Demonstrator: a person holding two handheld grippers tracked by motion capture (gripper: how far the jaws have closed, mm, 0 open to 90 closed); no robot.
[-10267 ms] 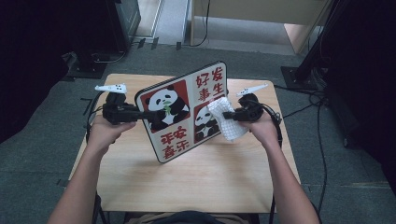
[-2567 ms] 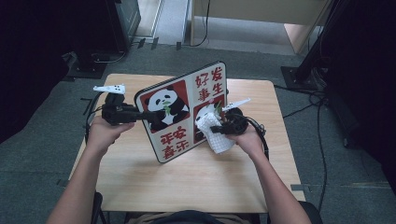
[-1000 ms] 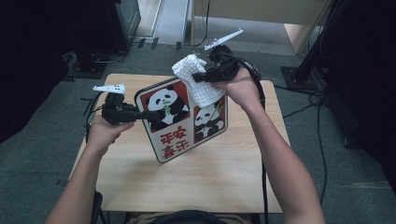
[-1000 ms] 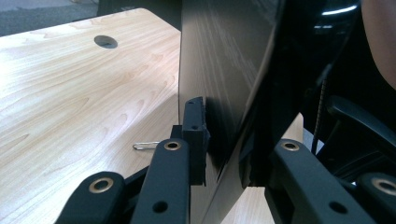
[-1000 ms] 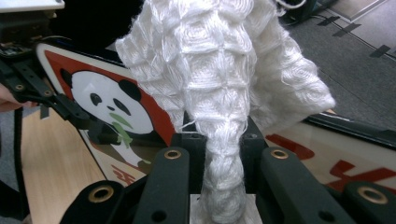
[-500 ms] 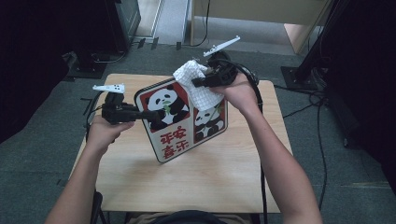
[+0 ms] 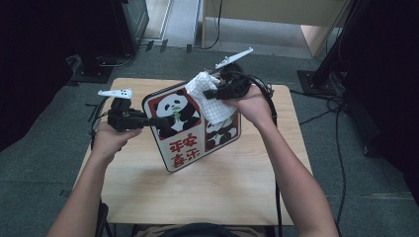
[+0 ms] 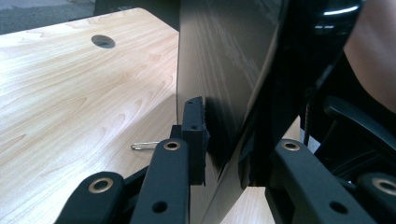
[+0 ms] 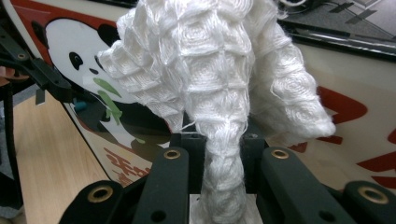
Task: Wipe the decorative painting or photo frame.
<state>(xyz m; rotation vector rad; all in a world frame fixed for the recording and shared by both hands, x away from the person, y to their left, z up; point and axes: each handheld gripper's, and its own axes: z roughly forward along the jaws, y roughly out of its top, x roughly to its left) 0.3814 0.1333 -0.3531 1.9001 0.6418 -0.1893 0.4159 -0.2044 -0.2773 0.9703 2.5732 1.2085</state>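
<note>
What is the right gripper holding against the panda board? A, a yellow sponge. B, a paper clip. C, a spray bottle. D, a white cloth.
D: the right gripper is clamped on a white cloth, bunched between its jaws and lying against the top of the panda board.

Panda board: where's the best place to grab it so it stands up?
Probably the left edge, from the side. The board stands tilted on the table, its thin rim fits between jaws, and the left gripper already clamps there, leaving the face free for the cloth.
</note>
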